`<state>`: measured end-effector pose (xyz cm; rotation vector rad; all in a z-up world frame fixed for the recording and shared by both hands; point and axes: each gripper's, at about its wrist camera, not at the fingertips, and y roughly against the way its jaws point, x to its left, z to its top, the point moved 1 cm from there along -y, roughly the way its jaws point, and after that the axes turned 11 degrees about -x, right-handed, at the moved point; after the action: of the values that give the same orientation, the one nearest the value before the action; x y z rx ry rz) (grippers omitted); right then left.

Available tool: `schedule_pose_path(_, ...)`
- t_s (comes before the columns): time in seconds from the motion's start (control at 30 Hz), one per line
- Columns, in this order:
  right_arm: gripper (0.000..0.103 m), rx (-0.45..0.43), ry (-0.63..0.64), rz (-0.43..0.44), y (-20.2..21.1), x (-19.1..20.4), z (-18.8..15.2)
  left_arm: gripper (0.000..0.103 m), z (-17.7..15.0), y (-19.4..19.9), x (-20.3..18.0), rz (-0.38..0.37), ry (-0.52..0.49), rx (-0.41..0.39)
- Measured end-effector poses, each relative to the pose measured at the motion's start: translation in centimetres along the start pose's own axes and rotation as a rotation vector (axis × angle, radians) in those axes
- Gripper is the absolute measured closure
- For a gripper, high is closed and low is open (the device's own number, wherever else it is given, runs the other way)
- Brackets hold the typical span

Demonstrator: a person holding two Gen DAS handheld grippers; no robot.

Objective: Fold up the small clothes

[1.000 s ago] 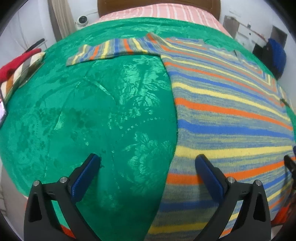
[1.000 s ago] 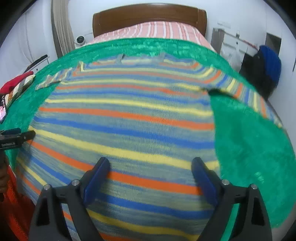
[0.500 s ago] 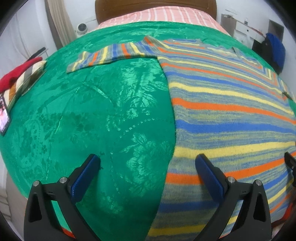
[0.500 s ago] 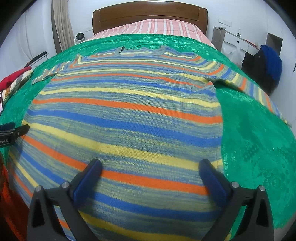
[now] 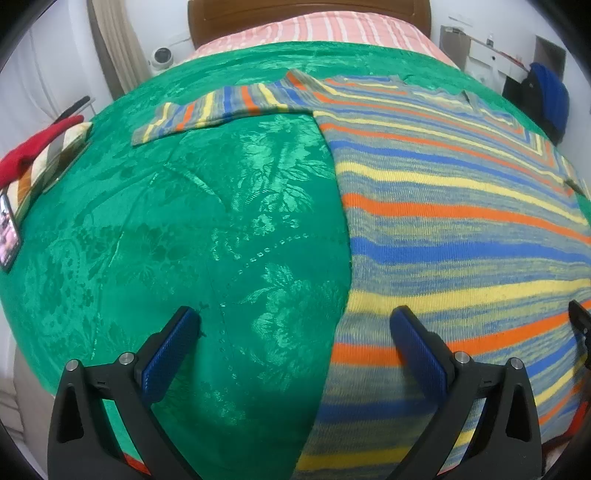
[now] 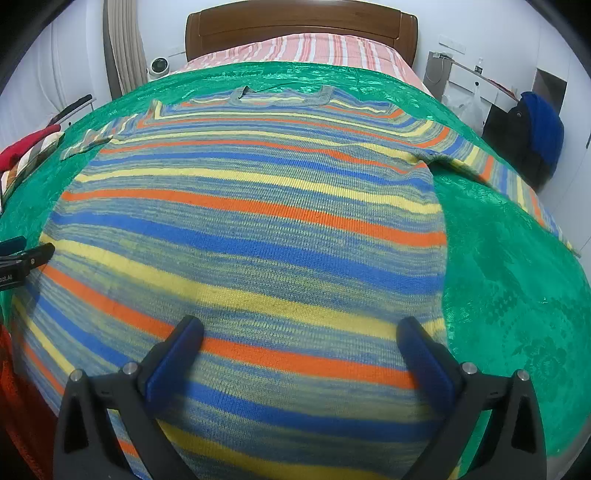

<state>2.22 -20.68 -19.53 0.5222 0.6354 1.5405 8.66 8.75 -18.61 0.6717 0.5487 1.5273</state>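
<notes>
A striped knit sweater [image 6: 251, 229] in blue, orange, yellow and grey lies flat on a green cloth [image 5: 184, 221], sleeves spread to both sides. My left gripper [image 5: 295, 332] is open and empty, straddling the sweater's left side edge near the hem [image 5: 443, 258]. My right gripper [image 6: 299, 339] is open and empty above the sweater's lower body. The left sleeve [image 5: 214, 110] stretches out at the far left. The right sleeve [image 6: 495, 173] runs off to the right. The left gripper's tip [image 6: 26, 254] shows at the left edge of the right wrist view.
The green cloth covers a bed with a pink striped sheet [image 6: 306, 48] and brown headboard [image 6: 299, 26]. Red and striped folded clothes [image 5: 37, 151] and a phone [image 5: 7, 232] lie at the left edge. A blue and black garment pile [image 6: 535, 136] sits at the right.
Both grippers have shifted slightly, so the sweater looks flatter and fuller in view; the right sleeve now lies spread out. Both jaws have stayed open.
</notes>
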Motion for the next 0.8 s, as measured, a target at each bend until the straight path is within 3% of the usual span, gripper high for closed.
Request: schedule_pose_path(0.8,0.000,0.025,0.007,-0.012,-0.20,0.15,0.17,0.000,-0.05,0.41,0.18,-0.009,0.011,-0.026)
